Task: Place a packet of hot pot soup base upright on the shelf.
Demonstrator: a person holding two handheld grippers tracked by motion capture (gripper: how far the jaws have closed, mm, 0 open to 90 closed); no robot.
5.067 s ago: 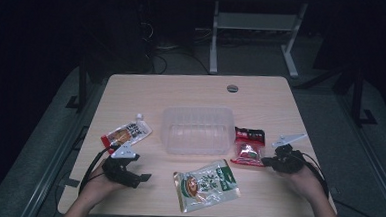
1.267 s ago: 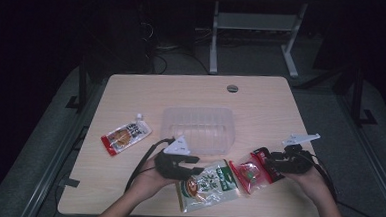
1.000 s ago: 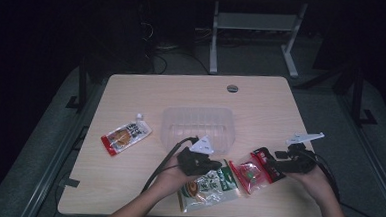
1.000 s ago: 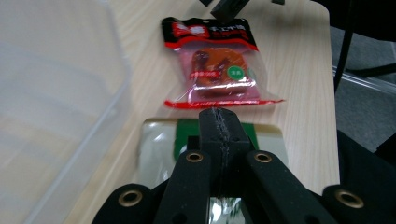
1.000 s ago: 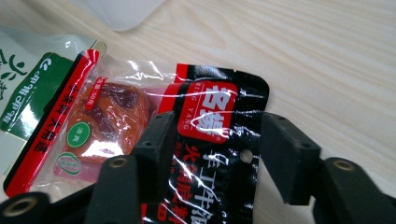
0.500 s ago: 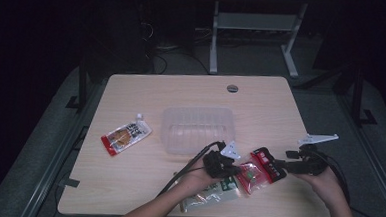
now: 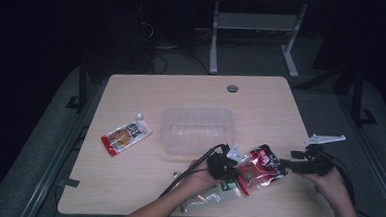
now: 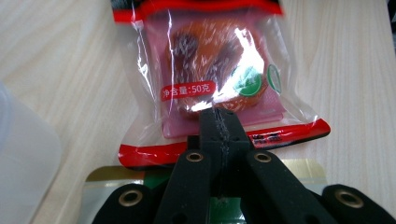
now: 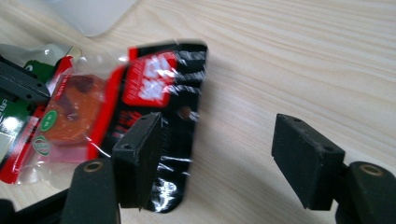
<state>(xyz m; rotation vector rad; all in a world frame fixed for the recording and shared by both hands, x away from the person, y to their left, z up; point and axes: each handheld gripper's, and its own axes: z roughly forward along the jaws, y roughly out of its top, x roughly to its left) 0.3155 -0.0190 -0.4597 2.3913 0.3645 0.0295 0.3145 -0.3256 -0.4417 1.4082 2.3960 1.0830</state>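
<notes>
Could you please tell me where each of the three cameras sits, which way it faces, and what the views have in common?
High view: above the person's side, looking forward and down on the table; both forearms enter from below.
Left gripper view: rides the left gripper, looking along its shut jaws at the red snack packet.
Right gripper view: rides the right gripper, looking along its open jaws across the wood.
Shared: the red snack packet and the clear tub.

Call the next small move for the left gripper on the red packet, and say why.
Probably lift the red packet and carry it toward the clear tray. The left gripper is shut on the packet's near edge, and the right gripper has just been opening, its jaws now apart with one over the far end, so the left alone holds it. The packet overlaps the green packet.
</notes>
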